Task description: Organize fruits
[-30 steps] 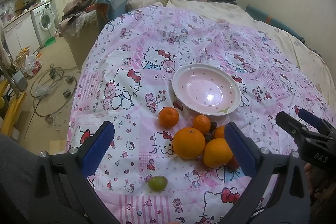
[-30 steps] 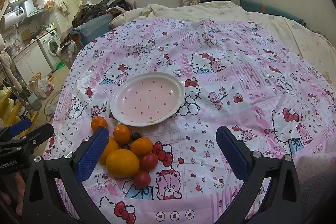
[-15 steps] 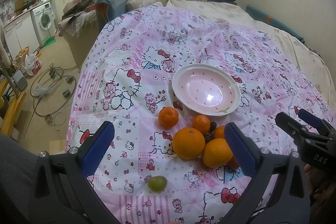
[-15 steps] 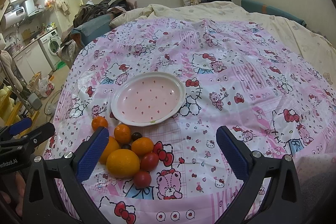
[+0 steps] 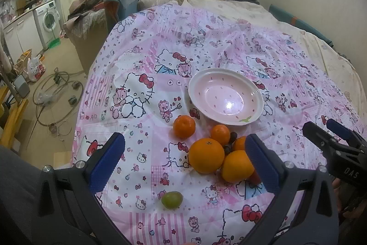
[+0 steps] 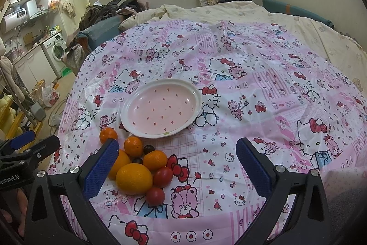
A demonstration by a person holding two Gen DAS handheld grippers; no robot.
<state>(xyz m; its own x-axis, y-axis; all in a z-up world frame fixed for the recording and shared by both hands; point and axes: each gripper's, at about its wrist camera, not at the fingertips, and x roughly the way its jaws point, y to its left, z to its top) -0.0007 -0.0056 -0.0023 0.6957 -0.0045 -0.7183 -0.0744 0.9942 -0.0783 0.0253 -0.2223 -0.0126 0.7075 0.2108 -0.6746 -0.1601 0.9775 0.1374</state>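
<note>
Almost nothing has moved over the last second: in both wrist views the fruit, the dish and the cloth sit where they did, and only the right camera's framing has drifted very slightly. The left gripper hovers low over the near edge of a bed covered with a pink and white cartoon-cat patterned cloth, its blue-padded jaws spread wide with nothing between them. The right gripper hangs the same way, jaws wide apart and empty. Beyond them lies a shallow, round pink ceramic dish with small dark specks, and nothing is in it. Just in front of its near rim is a tight cluster of fruit: a large orange touching a second large orange, a small tangerine behind them, and another small tangerine slightly apart to the left. The right view also shows two dark grapes and two red tomatoes within the cluster. A single green grape lies by itself, nearer the left camera. Judging from the bare dish and idle grippers, sorting has not begun; the first pick is yet to come.
</note>
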